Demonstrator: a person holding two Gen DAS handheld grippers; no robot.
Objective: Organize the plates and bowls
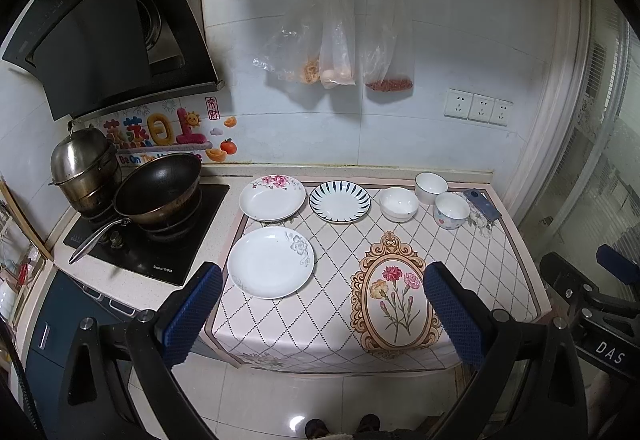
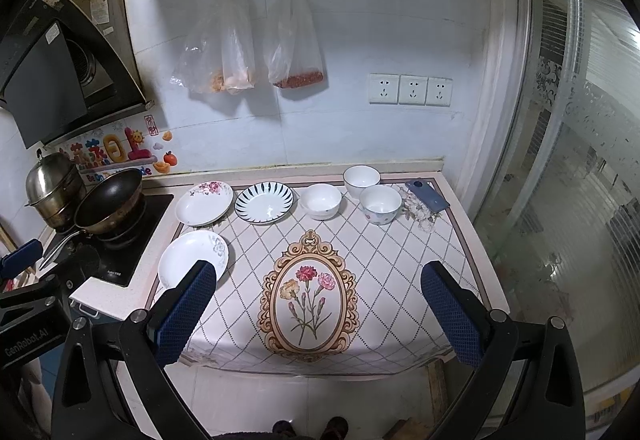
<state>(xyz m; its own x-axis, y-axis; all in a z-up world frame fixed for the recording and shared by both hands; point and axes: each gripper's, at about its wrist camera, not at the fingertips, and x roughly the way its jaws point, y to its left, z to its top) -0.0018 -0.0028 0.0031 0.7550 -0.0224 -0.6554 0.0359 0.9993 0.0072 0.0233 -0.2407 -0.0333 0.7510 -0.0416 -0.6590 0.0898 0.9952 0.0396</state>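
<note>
Your left gripper (image 1: pixel 322 278): fingers wide apart, empty.
Your right gripper (image 2: pixel 318 278): fingers wide apart, empty.
Bowls (image 2: pixel 321 201): behind the flower picture (image 2: pixel 307 302).

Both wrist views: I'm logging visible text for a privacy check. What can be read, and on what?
"DAS": right gripper body.
"GenRobot.AI": left gripper body.
"Be On Th...": wall sticker, the rest hidden by the wok.
Large colourful Chinese characters on that sticker: not read with confidence.
Range hood labels, stove brand: too small to read.
</note>
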